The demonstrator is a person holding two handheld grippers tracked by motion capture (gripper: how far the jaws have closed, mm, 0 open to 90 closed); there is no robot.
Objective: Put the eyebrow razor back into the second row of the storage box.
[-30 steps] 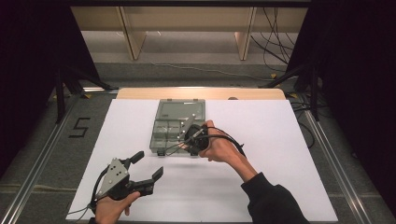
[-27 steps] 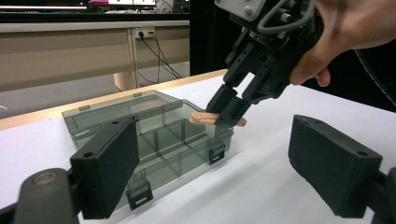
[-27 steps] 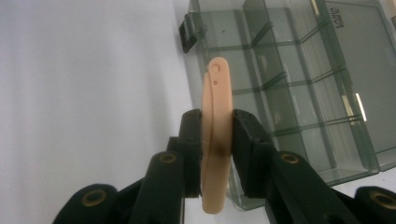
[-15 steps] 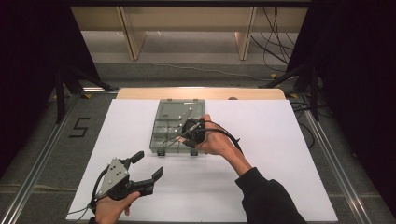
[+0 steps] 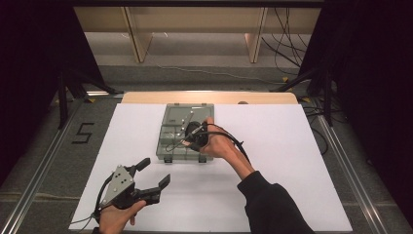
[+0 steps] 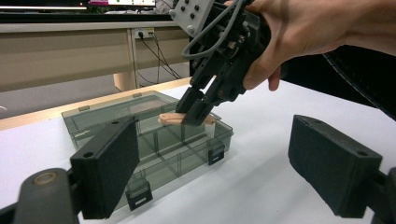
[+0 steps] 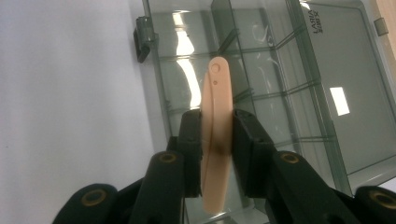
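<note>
- right gripper (image 7: 217, 140) has its two black jaws pressed flat against a slim peach-coloured plastic strip (image 7: 216, 116), one pad on each side, so the strip is pinched between them.
- in the right gripper view the strip runs straight toward 12 o'clock past the pads; its rounded end carries a small round hole and a smaller dot.
- seen from the left gripper view, the right gripper (image 6: 198, 109) points down toward 7 o'clock and the strip (image 6: 175, 119) lies nearly level, hanging just above the divided half of the box.
- whether the strip touches a divider or the floor of a compartment cannot be told.
- smoky transparent organiser box (image 5: 170, 141) lies open on the white table sheet (image 5: 282, 146); its divided tray is nearer the person and the plain lid lies flat at 12 o'clock from it.
- two dark latches sit on the tray's near edge.
- in the high view the right gripper (image 5: 187, 139) is over the right part of the tray, with the right hand (image 5: 219, 144) behind it at 4 o'clock and a cable looping over the wrist.
- left gripper (image 5: 156, 173) sits well apart at 7 o'clock from the box, low over the sheet, jaws spread wide with nothing between them.
- left hand (image 5: 117, 214) holds it from the near edge of the table.
</note>
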